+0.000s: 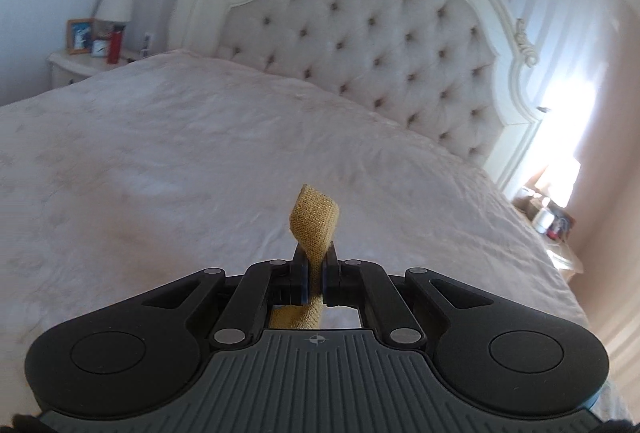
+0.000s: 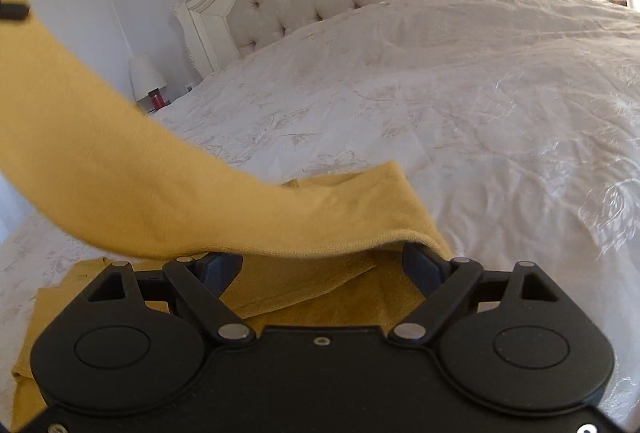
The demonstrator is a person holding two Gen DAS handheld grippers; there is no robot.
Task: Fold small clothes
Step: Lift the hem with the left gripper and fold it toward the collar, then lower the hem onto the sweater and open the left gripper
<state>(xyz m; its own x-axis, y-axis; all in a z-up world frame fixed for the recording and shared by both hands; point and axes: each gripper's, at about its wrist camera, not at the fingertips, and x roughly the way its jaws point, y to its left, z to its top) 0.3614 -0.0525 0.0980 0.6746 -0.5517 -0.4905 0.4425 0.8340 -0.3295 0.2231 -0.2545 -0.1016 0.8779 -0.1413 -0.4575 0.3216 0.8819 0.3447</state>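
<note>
A mustard-yellow knit garment (image 2: 168,201) lies partly on the white bed cover (image 2: 460,105). My left gripper (image 1: 316,265) is shut on a corner of the garment (image 1: 314,223), which sticks up between the pads, held above the bed. In the right wrist view that lifted part stretches up to the far left, where the left gripper's tip (image 2: 14,11) shows. My right gripper (image 2: 324,265) is open, its fingers (image 2: 420,267) spread wide under the draped edge, with the rest of the garment lying below.
A tufted cream headboard (image 1: 384,45) stands at the far end of the bed. A nightstand (image 1: 76,67) with a lamp, a photo frame and a red bottle is at the left. Another nightstand (image 1: 560,241) with small items stands at the right by a bright window.
</note>
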